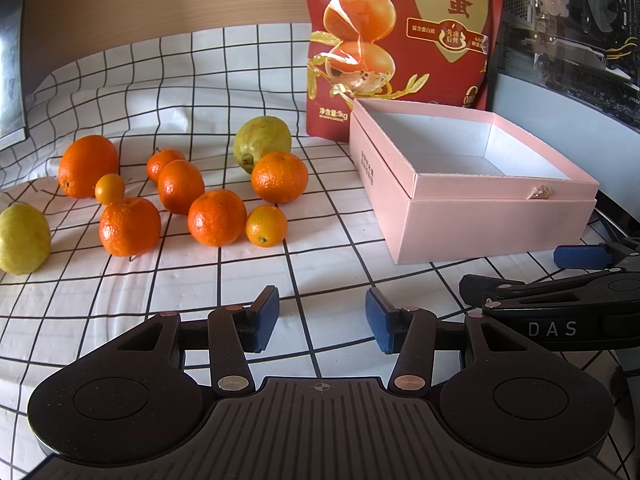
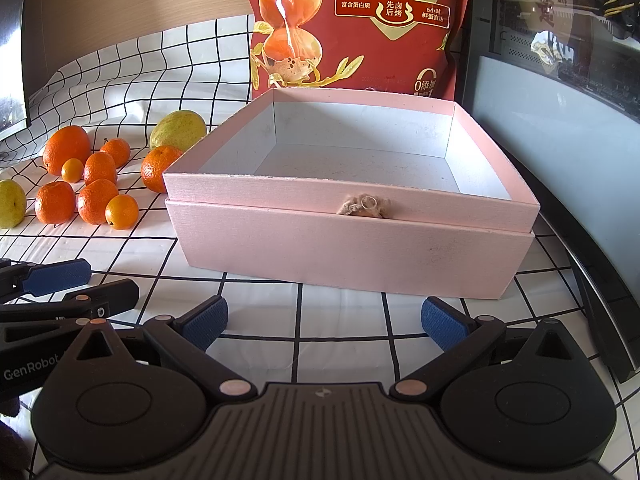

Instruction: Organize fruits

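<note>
Several oranges (image 1: 216, 218) and small kumquats (image 1: 266, 226) lie in a cluster on the checked cloth at left, with a green guava (image 1: 262, 142) behind them and a yellow-green fruit (image 1: 22, 240) at the far left. They also show in the right wrist view (image 2: 96, 202). An open pink box (image 1: 500, 216) (image 2: 348, 240) with nothing inside stands to the right. My left gripper (image 1: 322, 322) is open and empty, short of the fruit. My right gripper (image 2: 324, 322) is open and empty in front of the box.
A red snack bag (image 1: 400, 40) (image 2: 360, 20) stands behind the box. A dark computer case (image 1: 568, 40) (image 2: 560, 80) lies along the right. A wooden wall is at the back. The checked cloth (image 1: 200, 280) covers the table.
</note>
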Tool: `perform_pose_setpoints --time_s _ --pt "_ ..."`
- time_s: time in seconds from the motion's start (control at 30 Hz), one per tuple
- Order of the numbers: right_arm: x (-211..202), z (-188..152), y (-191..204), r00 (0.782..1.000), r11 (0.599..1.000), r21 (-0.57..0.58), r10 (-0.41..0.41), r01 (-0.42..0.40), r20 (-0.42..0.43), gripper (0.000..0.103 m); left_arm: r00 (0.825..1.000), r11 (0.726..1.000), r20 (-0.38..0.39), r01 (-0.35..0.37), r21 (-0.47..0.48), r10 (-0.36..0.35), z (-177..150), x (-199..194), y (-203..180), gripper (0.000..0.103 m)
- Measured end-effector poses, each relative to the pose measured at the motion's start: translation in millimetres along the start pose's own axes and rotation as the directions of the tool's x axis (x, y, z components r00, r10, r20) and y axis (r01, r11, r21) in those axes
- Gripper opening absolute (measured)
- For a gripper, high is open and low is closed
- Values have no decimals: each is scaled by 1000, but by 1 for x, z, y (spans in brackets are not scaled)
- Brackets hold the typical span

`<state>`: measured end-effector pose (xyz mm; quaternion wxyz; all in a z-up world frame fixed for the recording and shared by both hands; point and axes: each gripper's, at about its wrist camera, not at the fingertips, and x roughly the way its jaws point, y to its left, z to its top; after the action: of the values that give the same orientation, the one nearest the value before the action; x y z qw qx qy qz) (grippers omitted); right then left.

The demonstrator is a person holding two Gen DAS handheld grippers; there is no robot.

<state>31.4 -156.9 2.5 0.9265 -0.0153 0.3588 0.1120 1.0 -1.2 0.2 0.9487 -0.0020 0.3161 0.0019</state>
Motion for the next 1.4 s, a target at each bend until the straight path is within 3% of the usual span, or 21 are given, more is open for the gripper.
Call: perform_pose_setpoints --time_s 0.3,0.43,0.5,0.57,0.77,0.83,0.93,1.07,1.17,1.4 --pt "2 -6 -1 1000 1000 0 3 -3 -5 103 1000 1000 2 10 -10 -10 -1 0 3 53" --pt "1 0 -2 995 1000 9 -10 11 -103 103 998 998 -26 55 25 -55 -1 -10 10 51" --pt "-3 0 -1 992 1000 8 -11 12 -123 103 996 996 -9 92 5 -92 1 -26 25 53" --pt "-3 -1 0 992 1000 7 -12 13 -124 103 998 998 4 65 8 -65 6 -40 43 53" --pt "-2 5 5 983 1000 12 -21 23 -182 103 993 987 -121 -25 -158 6 28 -44 120 49" --pt "-9 8 11 983 1000 4 4 -4 -185 87 995 982 -104 -11 -189 -9 35 -49 142 49" --pt "-31 6 22 994 999 23 40 -38 -97 86 997 987 -64 -56 -150 47 39 -64 159 49" --pt "-51 2 42 998 998 59 26 -29 54 86 995 993 -22 -100 -57 99 41 -72 182 52" --pt "-47 14 61 997 996 -46 81 -81 15 86 988 987 -33 -151 -61 149 48 -65 205 49" --pt "-53 18 87 996 990 -106 90 -89 6 86 990 994 -111 -82 72 89 70 -32 234 50"
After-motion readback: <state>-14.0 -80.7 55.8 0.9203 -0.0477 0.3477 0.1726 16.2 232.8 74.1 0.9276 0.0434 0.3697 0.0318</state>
